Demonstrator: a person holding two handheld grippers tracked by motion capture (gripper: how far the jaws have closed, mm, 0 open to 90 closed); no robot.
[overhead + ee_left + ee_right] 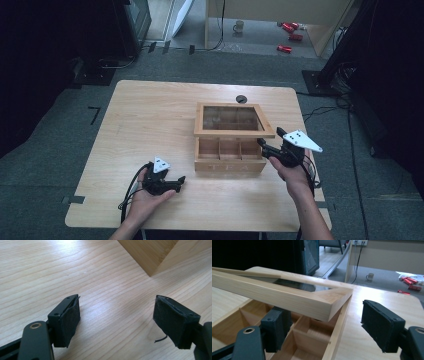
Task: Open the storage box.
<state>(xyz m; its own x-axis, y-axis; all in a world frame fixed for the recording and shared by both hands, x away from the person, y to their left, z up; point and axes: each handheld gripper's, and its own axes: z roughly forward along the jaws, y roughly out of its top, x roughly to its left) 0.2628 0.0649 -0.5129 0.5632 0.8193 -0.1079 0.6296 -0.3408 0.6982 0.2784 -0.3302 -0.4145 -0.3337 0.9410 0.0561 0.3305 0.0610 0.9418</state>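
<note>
Grey carpeted floor point(60, 150) surrounds a pale wooden tabletop point(150, 115) with rounded corners; a white mug point(239, 26) and red cans point(290, 27) lie on the floor beyond it. Left: the left gripper point(177, 182), a black two-jaw tool with a grey three-cornered plate, rests in an upturned hand point(147, 197) low over the bare tabletop, well apart from the box. Its padded fingers point(71, 320) stand wide with nothing between them. Centre: a light wooden tea box point(230, 150), rectangular, stands on the tabletop right of the middle; its interior is divided by thin wooden partitions into open compartments, and faint lettering marks its front wall. Its wood-framed glass lid point(232, 120) is raised partway, tilted above the compartments. Right: the right gripper point(263, 146) sits at the box's front right corner, under the lid's edge. Its fingers point(382, 325) stand wide, one inside the box below the lid frame, the other outside the wall; neither visibly presses on the wood.
</note>
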